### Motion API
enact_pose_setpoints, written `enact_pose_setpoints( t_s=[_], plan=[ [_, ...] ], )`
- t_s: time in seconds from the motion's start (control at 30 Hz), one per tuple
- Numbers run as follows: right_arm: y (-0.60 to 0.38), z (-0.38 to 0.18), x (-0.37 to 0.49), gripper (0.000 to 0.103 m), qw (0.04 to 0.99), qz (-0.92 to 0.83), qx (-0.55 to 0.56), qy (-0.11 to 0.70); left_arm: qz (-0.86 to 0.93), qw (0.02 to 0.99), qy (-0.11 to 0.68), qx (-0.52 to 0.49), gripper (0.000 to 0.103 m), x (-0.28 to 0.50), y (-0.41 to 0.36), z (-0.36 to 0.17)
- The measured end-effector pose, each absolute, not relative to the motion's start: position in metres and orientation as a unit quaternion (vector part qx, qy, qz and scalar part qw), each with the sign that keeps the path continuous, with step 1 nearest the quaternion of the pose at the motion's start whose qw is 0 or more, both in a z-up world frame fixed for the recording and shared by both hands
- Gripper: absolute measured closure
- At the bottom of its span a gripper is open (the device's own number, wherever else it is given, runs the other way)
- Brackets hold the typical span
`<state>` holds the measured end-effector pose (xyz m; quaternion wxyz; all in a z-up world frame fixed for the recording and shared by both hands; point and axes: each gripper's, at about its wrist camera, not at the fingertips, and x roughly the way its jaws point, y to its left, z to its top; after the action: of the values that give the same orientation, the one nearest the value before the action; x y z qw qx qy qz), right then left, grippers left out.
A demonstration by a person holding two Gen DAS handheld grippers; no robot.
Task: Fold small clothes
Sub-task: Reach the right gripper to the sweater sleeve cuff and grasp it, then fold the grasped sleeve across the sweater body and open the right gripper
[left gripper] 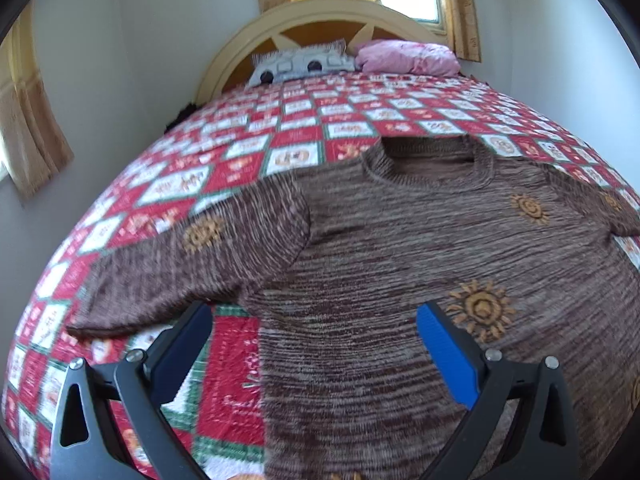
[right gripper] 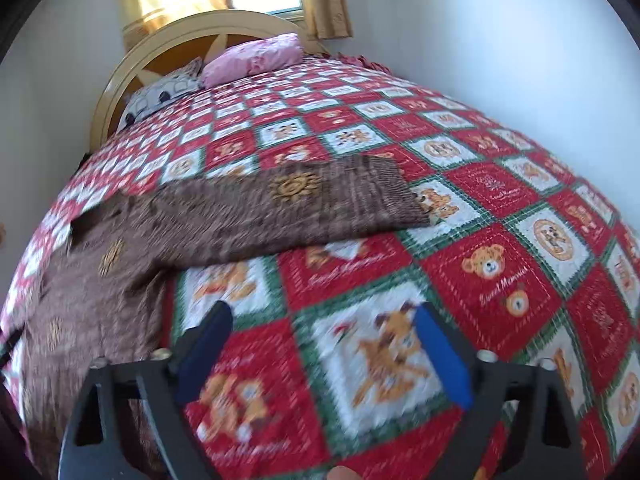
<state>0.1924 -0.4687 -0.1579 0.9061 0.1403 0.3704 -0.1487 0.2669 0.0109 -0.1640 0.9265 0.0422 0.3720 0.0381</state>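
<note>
A small brown knitted sweater (left gripper: 400, 248) with orange sun motifs lies flat, front up, on the bed, collar toward the headboard. Its left sleeve (left gripper: 192, 256) stretches out to the left. My left gripper (left gripper: 312, 320) is open and empty, above the sweater's left side edge below the armpit. In the right wrist view the sweater's body (right gripper: 88, 280) lies at the left and its right sleeve (right gripper: 296, 200) stretches right. My right gripper (right gripper: 324, 320) is open and empty, over bare quilt to the right of the body, nearer than the sleeve.
The bed is covered by a red, white and green teddy-bear quilt (right gripper: 500, 264). A grey patterned pillow (left gripper: 300, 65) and a pink pillow (left gripper: 408, 58) lie by the cream headboard (left gripper: 320, 12). White walls flank both sides; curtained windows stand behind the headboard.
</note>
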Motion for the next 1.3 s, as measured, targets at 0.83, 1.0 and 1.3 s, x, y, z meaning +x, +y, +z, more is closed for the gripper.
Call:
enact_pose_setpoints(
  t_s=[0.83, 1.0, 1.3],
  plan=[
    [-0.557, -0.182, 0.279, 0.083, 0.872, -0.224, 0.214, 0.379, 0.035, 0.906, 0.421, 0.011, 0.0, 0.285, 0.012, -0.192],
    [-0.548, -0.17, 0.291, 0.09, 0.879, -0.203, 0.208, 0.378, 0.019, 0.899, 0.437, 0.003, 0.0, 0.288, 0.014, -0.197],
    [-0.45, -0.129, 0.33, 0.09, 0.923, -0.122, 0.1, 0.35, 0.003, 0.893, 0.451, -0.008, 0.0, 0.29, 0.014, -0.202]
  ],
)
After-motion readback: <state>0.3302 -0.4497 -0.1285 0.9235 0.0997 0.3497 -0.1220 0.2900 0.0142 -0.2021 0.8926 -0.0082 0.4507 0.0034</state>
